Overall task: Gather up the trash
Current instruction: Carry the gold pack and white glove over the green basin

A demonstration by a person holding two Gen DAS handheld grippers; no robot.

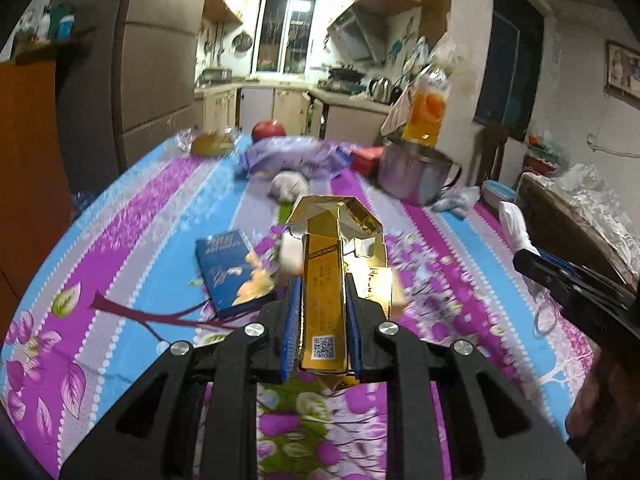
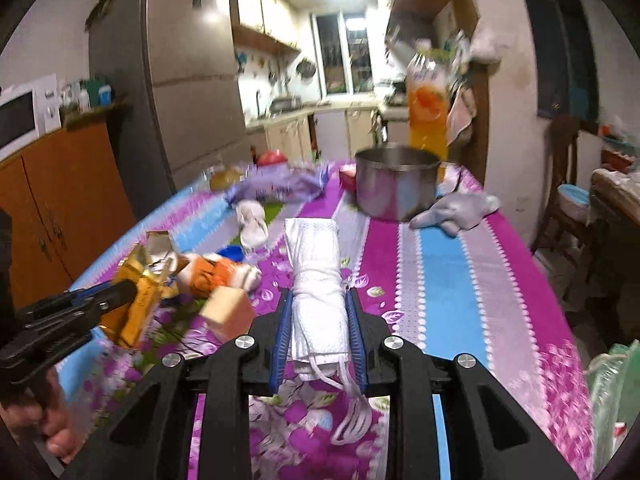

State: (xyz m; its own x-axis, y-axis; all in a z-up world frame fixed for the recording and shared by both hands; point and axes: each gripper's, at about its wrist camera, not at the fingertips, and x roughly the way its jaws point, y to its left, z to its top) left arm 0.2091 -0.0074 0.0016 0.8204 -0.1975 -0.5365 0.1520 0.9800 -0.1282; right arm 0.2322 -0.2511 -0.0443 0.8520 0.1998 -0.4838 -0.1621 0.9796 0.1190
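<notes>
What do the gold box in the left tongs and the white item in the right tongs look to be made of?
Gold box: thin glossy foil-faced cardboard, judging by mirror glints, sharp creases and torn-open flaps. White item: soft woven or nonwoven fabric, matte with a fine dotted texture, rolled up, with cord loops hanging; possibly a face mask.

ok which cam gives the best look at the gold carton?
Left wrist. The gold carton sits centered and close, clamped in the left gripper, with its QR code and torn-open top visible. In the right wrist view the carton is at the left edge, blurred, partly hidden behind that gripper.
</notes>
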